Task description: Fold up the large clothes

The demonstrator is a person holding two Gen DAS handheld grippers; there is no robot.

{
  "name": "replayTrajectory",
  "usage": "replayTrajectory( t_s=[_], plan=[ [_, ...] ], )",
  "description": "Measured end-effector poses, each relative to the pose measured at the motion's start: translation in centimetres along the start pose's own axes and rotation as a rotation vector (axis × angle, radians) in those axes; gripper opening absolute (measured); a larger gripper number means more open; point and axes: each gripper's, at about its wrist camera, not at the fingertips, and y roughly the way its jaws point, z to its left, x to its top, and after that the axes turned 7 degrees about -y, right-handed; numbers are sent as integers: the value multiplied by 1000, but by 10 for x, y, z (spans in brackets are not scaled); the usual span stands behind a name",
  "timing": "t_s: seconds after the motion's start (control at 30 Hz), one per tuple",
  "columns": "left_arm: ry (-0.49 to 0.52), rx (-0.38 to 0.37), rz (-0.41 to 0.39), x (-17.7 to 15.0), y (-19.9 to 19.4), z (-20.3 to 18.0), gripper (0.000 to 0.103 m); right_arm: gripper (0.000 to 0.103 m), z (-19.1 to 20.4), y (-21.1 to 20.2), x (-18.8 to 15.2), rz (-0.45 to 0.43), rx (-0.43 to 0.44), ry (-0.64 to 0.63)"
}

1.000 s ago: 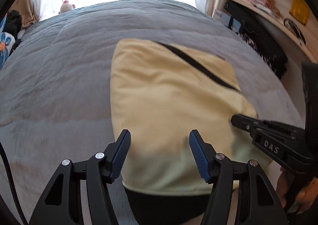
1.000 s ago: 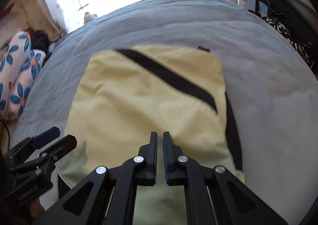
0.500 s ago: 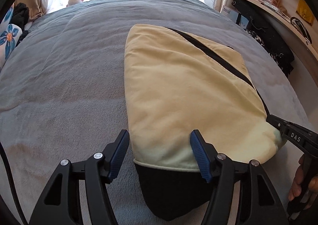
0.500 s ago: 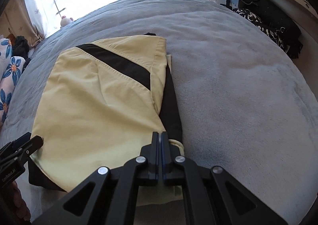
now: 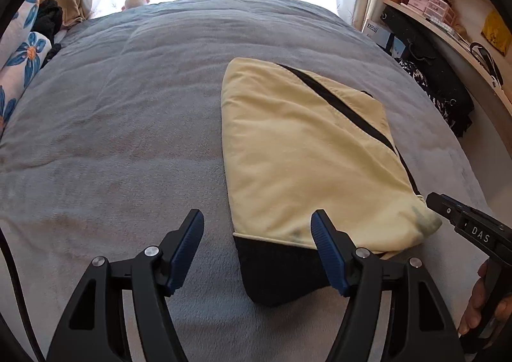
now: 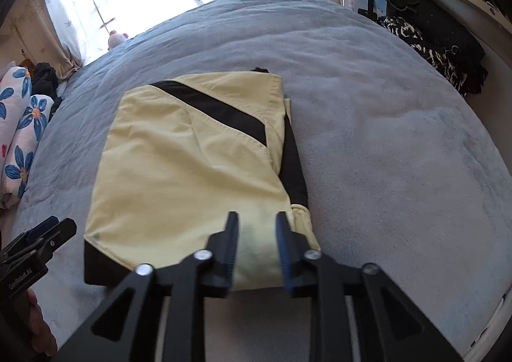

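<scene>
The yellow garment (image 5: 307, 157) with a black diagonal stripe lies folded into a compact rectangle on the grey bed (image 5: 128, 125), towards the near right part of the cover, its black lower layer (image 5: 278, 272) poking out at the near edge. In my judgement the fold itself is done and this is the let-go: both claws sit just off the near edge of the bundle with nothing between their pads.

The left claw (image 5: 257, 250) stands wide, its jaws having just spread a little further, one pad over bare bed and the other over the near left corner of the cloth, not pressing on it. The right claw (image 6: 254, 245) is at a narrow gap, its jaws just opened from a tight pinch, and it hovers over the near right corner (no fabric caught between the pads, as far as the right wrist view shows).

Next, probably, either a tidy of the protruding black layer or a withdrawal; any tuck would call for a low, flat approach so the stack is not dragged.

Hard to read: how many layers lie underneath, and whether the far edge is square. The right wrist view is slightly blurred, and the hands (image 5: 486, 301) holding the tools are cut off at the frame edges.
</scene>
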Motion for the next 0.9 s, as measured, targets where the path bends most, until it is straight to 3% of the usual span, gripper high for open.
replayTrajectory(
  t_s=[0.23, 0.37, 0.47, 0.67, 0.73, 0.9],
  plan=[
    [13, 48, -25, -5, -21, 7, 68, 42, 13, -14, 0, 40, 76, -9],
    [-20, 55, -10, -4, -24, 18, 68, 44, 22, -20, 4, 72, 49, -39],
    [-33, 63, 7, -3, -21, 24, 68, 59, 26, -24, 11, 69, 30, -57],
    [-41, 25, 39, 1, -18, 28, 69, 62, 20, -36, 29, 53, 72, -73],
    [-49, 13, 46, 4, -17, 27, 76, 63, 13, -39, 33, 45, 82, -69],
    [-86, -80, 81, 15, -11, 30, 78, 62, -8, -40, 39, 52, 94, -23]
  ],
)
